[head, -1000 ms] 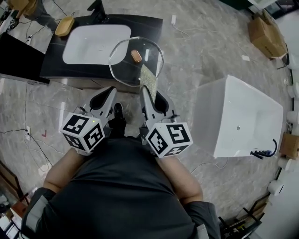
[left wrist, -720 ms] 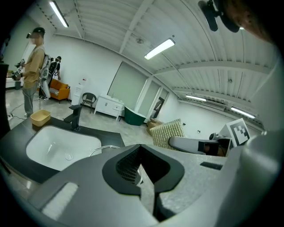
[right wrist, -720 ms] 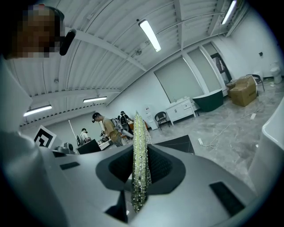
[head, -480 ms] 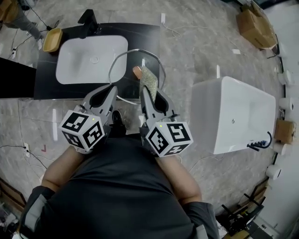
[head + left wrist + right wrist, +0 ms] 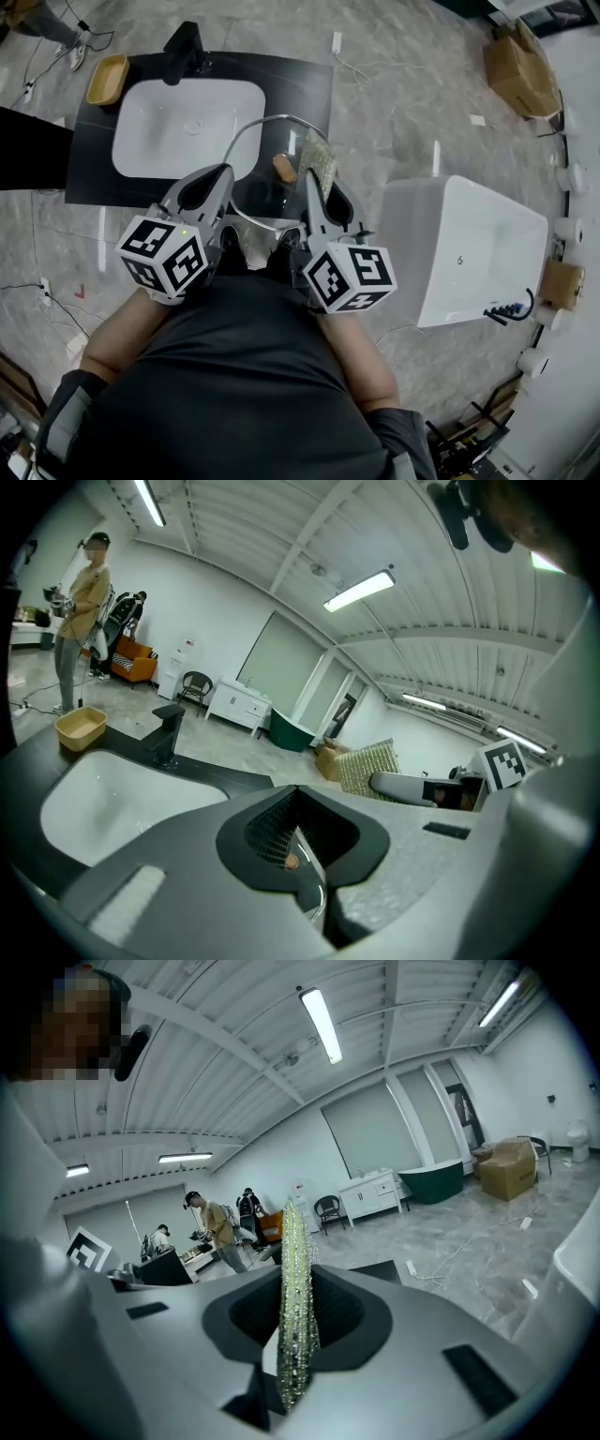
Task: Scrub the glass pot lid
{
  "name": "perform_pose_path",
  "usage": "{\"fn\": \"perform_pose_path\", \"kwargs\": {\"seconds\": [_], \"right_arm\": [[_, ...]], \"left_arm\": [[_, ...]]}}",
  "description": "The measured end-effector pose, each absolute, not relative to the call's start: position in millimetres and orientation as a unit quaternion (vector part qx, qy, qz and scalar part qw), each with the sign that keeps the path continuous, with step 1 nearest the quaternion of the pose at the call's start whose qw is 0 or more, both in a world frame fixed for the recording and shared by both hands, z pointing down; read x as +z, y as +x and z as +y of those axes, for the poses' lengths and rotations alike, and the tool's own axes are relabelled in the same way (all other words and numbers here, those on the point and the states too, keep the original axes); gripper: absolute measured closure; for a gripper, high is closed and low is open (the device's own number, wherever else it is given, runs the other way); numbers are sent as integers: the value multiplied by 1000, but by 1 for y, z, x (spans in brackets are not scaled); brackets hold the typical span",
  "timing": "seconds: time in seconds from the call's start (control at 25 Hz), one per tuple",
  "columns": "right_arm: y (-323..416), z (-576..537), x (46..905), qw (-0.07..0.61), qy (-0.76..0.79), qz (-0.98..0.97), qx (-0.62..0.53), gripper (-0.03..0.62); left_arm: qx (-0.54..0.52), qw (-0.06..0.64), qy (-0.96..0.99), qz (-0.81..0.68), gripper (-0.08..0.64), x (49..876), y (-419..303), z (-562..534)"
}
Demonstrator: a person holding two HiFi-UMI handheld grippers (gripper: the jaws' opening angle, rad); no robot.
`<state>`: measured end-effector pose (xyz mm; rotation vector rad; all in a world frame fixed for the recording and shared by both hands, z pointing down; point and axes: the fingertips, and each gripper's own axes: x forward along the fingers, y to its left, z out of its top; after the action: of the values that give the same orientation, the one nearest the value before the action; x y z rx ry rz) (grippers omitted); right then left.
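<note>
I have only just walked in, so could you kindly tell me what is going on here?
A person stands in front of a sink with a claw in each hand. The left claw is shut on the rim of a glass lid and holds it up. The right claw is shut on a scrub pad, held at the lid's right side. Whether pad and glass touch cannot be told.

Grey marbled floor (image 5: 412,103) spreads all round. Far left, a black counter (image 5: 300,70) carries a white basin (image 5: 159,131) and a black tap (image 5: 183,42). A white bathtub (image 5: 469,248) stands right, with a cardboard box (image 5: 520,61) beyond it. Strip lights (image 5: 322,1024) cross the ribbed white ceiling.
</note>
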<state>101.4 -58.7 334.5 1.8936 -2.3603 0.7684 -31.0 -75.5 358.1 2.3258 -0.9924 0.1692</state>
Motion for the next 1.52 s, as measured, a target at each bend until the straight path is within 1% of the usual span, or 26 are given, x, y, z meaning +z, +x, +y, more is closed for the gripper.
{"fn": "perform_pose_path", "kwargs": {"seconds": [0.24,0.36,0.44,0.72,0.92,1.16,1.32,1.52], "right_arm": [[133,-99,360,16,572,-770,281,528],[144,-126,389,34,541,-779,315,529],[144,-143,409,53,515,-787,335,529],[100,-191,500,138,422,-790,422,529],[56,-216,552,141,393,-733,537,529],[16,-224,587,177,388,-702,570,529],[15,-226,598,214,389,-689,573,529],[47,-228,610,201,412,-664,591,529]], "left_arm": [[61,307,850,-424,560,363,-26,-99],[68,307,834,-454,560,370,-31,-108],[73,322,820,-467,560,382,-35,-109],[88,379,771,-505,560,427,-70,-97],[78,397,742,-535,560,444,-96,-90],[63,401,735,-543,560,445,-105,-89],[62,403,733,-545,560,444,-108,-87],[66,402,739,-537,560,444,-106,-88]]}}
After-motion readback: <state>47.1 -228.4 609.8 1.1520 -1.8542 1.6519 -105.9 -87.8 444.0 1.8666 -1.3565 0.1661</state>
